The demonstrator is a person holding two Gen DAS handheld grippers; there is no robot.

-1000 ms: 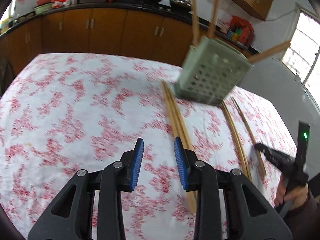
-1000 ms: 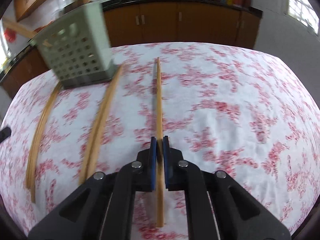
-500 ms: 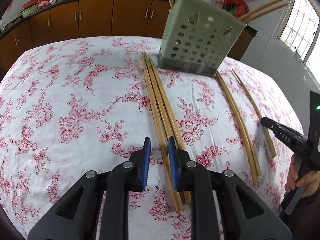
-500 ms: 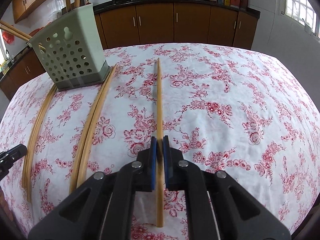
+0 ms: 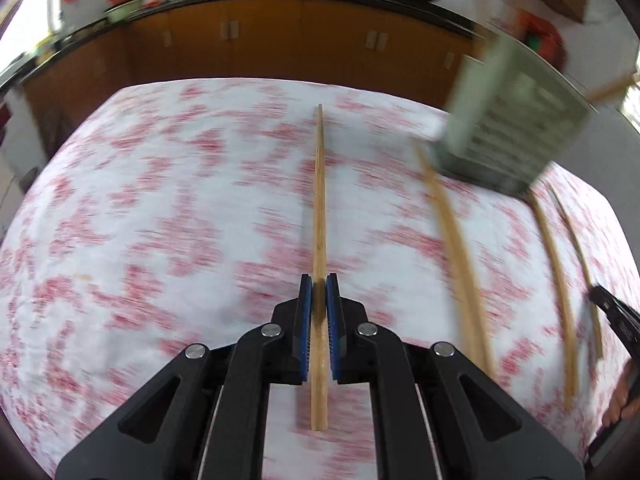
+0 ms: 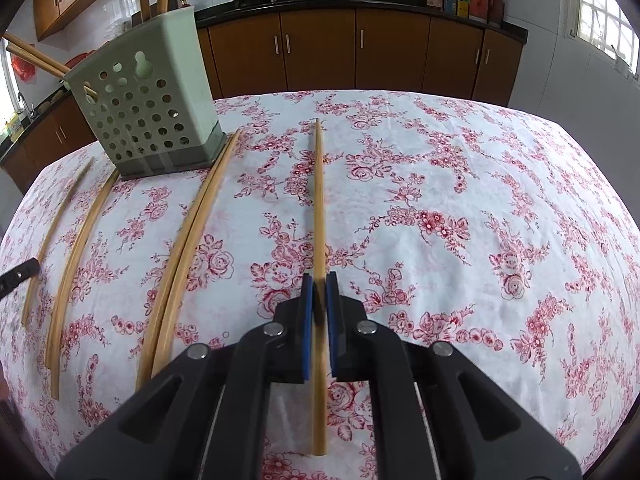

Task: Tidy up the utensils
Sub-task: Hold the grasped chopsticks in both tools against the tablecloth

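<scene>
My left gripper (image 5: 319,286) is shut on a wooden chopstick (image 5: 319,200) that points forward over the floral tablecloth; this view is motion-blurred. My right gripper (image 6: 319,282) is shut on another wooden chopstick (image 6: 319,200), held the same way. A pale green perforated utensil holder (image 6: 148,108) stands at the back left in the right wrist view, with chopsticks sticking out of it; it shows blurred at the right in the left wrist view (image 5: 508,128). Loose chopsticks lie on the cloth: a pair (image 6: 188,248) and others (image 6: 76,248) beside the holder.
The table wears a white cloth with red flowers (image 6: 460,208). Brown kitchen cabinets (image 6: 392,52) with a dark counter and woks stand behind it. The other gripper's tip shows at the right edge of the left wrist view (image 5: 616,312).
My left gripper has closed on one chopstick from the group beside the holder and swung left with it. My right gripper stays shut on its chopstick, almost still.
</scene>
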